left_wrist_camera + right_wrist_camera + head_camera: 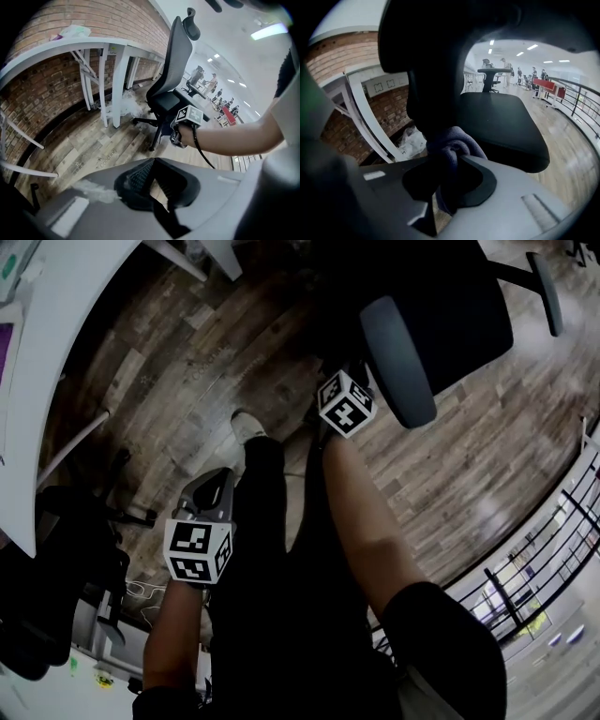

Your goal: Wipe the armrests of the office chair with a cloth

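Observation:
A black office chair (459,306) stands on the wood floor ahead of me, its grey padded armrest (398,362) nearest. My right gripper (356,376) sits against the near end of that armrest, shut on a bunched bluish-purple cloth (452,143). In the right gripper view the armrest (436,65) fills the top as a dark mass just beyond the cloth, with the seat (501,122) behind. My left gripper (222,476) hangs low by my left leg, away from the chair, shut and holding nothing. The left gripper view shows the chair (171,75) side-on, with my right gripper (180,133) at it.
A white desk (56,352) curves along the left, before a brick wall (37,89). A plastic bag (124,105) lies under the desk. Another dark chair base (66,549) stands at lower left. A metal railing (553,559) runs at the right. My shoe (248,425) is on the floor.

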Available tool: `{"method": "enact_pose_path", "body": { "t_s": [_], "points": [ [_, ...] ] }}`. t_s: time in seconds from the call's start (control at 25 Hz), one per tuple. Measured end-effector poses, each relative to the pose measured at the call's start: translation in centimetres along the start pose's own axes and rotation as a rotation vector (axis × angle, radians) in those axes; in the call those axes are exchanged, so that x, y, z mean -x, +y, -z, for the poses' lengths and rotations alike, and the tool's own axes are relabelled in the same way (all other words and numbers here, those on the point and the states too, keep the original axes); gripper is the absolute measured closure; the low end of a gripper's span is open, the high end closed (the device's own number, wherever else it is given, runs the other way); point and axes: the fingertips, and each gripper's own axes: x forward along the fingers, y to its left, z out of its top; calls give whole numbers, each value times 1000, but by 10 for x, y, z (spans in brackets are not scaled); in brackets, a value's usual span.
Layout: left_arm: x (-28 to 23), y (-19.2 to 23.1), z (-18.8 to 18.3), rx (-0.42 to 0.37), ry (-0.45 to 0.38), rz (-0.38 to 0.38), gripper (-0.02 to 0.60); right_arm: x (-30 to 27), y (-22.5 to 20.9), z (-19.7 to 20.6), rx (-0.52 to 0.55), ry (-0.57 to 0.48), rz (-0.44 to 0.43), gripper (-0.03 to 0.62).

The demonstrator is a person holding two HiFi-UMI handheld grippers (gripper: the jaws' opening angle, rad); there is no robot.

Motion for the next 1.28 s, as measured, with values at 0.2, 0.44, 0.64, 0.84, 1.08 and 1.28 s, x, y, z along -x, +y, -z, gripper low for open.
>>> {"method": "enact_pose_path", "body": {
  "t_s": [0.2,0.44,0.64,0.84,1.08,1.28],
  "points": [
    [12,-22,-24,-38,-34,12,575,49,12,-13,-35,-16,-93,527],
    [40,-36,-64,-90,-97,12,575,139,38,-30,49,-9,-240,526],
    [53,-60,-116,-142,-178,44,575,201,46,-86,184,-82,-330,526],
    [61,-100,-166,-184,-247,88,575,239,35,-166,220,-225,-361,526],
    [51,-180,-206,-277,-277,159,575,279,-11,-234,248,-347,-376,526],
    [31,-251,-233,-486,-310,101,575,292,-76,-256,243,-363,-370,526]
  ]
}}
